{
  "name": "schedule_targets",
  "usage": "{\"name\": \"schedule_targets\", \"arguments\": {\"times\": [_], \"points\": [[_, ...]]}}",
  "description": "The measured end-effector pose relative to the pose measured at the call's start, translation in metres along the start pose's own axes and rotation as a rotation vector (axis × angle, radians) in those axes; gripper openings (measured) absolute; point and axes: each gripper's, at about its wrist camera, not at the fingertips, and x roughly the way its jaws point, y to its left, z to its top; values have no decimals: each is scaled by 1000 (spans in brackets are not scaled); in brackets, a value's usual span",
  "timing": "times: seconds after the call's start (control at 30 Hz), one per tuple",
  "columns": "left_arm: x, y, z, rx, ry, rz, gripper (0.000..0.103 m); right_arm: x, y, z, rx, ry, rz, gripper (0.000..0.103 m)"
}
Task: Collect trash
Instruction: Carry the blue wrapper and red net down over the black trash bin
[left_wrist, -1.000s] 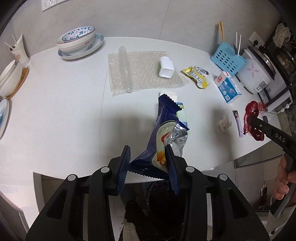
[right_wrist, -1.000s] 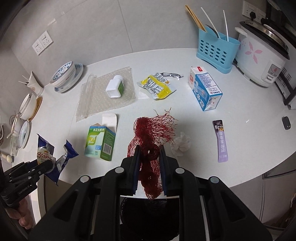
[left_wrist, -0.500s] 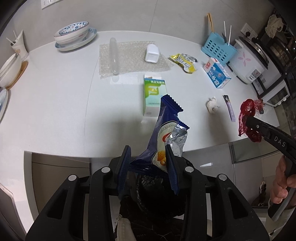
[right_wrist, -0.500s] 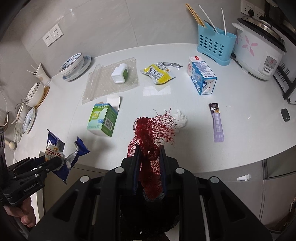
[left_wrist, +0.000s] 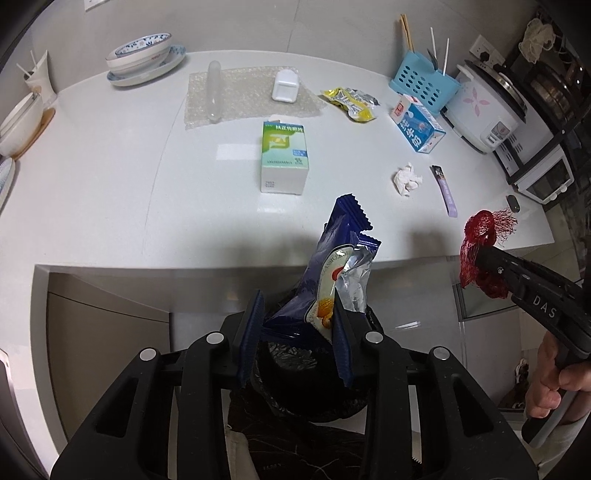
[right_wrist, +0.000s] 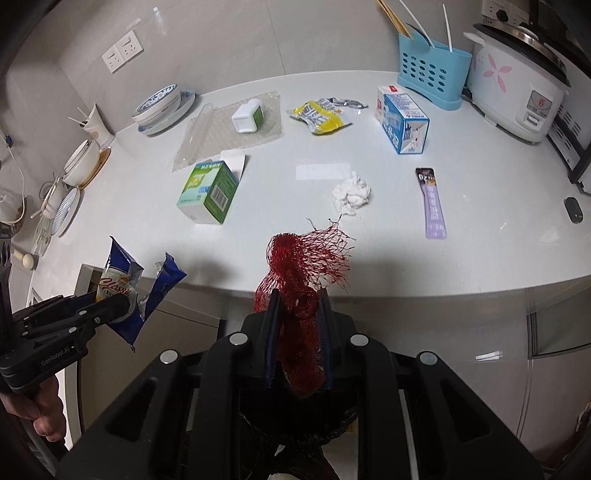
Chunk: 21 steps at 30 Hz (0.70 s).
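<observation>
Pulling back off the counter (left_wrist: 110, 206), both grippers (still loaded).

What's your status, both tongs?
Left tongs shut on blue wrapper. Right tongs shut on red net. Both over black bin bag, nothing blocking.

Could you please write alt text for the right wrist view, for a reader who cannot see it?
The right gripper is shut on a red mesh bag, held off the edge of a white counter. At left, the left gripper holds a blue snack wrapper. A crumpled tissue lies on the counter.
</observation>
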Motion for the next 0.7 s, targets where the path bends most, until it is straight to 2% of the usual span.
{"name": "schedule_targets", "arguments": {"times": [0.33,0.7], "points": [[17,-11,-27,-14,4,-20,34,-1,0,-38,-49,12,-10,18],[61,-13,-83,-46,60,-20,34,40,-17,-100,-51,112,13,18]]}}
